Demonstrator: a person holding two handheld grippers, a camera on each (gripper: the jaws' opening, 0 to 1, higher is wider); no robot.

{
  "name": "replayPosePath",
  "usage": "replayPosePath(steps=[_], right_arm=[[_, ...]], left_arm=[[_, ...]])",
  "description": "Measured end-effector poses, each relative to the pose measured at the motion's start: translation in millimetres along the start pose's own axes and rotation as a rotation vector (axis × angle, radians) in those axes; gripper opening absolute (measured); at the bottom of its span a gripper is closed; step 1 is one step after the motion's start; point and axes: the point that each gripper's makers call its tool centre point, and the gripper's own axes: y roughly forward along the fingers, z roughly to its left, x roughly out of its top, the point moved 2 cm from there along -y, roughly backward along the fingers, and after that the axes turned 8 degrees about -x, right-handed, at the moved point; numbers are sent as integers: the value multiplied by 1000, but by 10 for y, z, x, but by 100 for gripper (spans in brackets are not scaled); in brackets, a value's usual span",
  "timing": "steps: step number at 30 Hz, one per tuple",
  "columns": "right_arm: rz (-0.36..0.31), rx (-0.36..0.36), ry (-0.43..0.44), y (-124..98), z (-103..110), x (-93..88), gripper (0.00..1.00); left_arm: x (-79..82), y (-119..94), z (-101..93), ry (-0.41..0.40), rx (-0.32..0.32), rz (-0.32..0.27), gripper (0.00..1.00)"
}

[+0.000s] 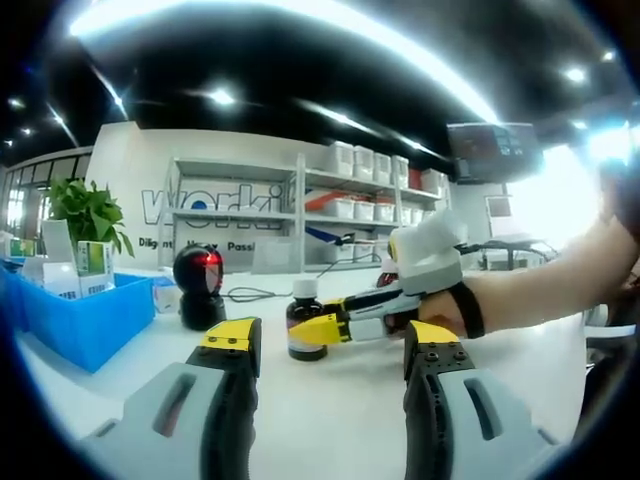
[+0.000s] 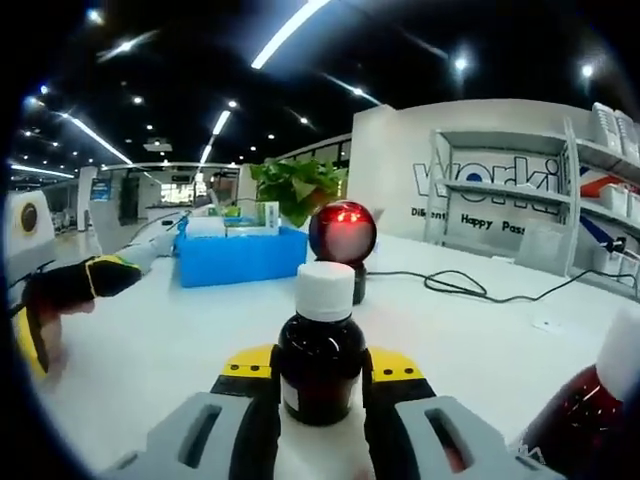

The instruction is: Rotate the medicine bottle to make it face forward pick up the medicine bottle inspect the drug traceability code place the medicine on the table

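A dark brown medicine bottle (image 1: pixel 303 322) with a white cap stands upright on the white table (image 1: pixel 330 410). My right gripper (image 1: pixel 320 329), held by a hand from the right, has its yellow-tipped jaws against the bottle's sides. In the right gripper view the bottle (image 2: pixel 321 345) sits tight between the two jaws of the right gripper (image 2: pixel 320 368), its label edge low on the left. My left gripper (image 1: pixel 332 338) is open in front of the bottle, nothing between its jaws. The left gripper (image 2: pixel 68 305) also appears at the far left of the right gripper view.
A black ball scanner (image 1: pixel 203 286) with a red light stands behind and left of the bottle, its cable (image 2: pixel 470 286) trailing right. A blue bin (image 1: pixel 80 325) with boxes and a plant (image 1: pixel 88 212) is at the left. A second brown bottle (image 2: pixel 588 415) sits close at the right.
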Motion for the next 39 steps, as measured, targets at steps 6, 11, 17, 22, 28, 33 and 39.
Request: replayPosePath(steps=[6,11,17,22,28,33,39], right_arm=[[5,-115,46,-26,29,-6,27],[16,-192,53,-2,25,-4,27],[21,-289,77,2,44,-1,27],[24,-310,93,-3,20,-13,27],[23,-249,74,-28,40,-33,29],[-37,-132,23,-49,14,39,42],[-59,-18,-48,-13,-30,79,45]], left_arm=[[8,-11,24,15,22,1,48],[14,-19,53,11,30,-5,48],[46,-31,35,24,40,-16,49],[49,-42,63,5,43,-25,49],[48,-37,42,6,37,-23,49],[37,-30,46,7,32,-20,49],[39,-23,12,9,22,-16,49]])
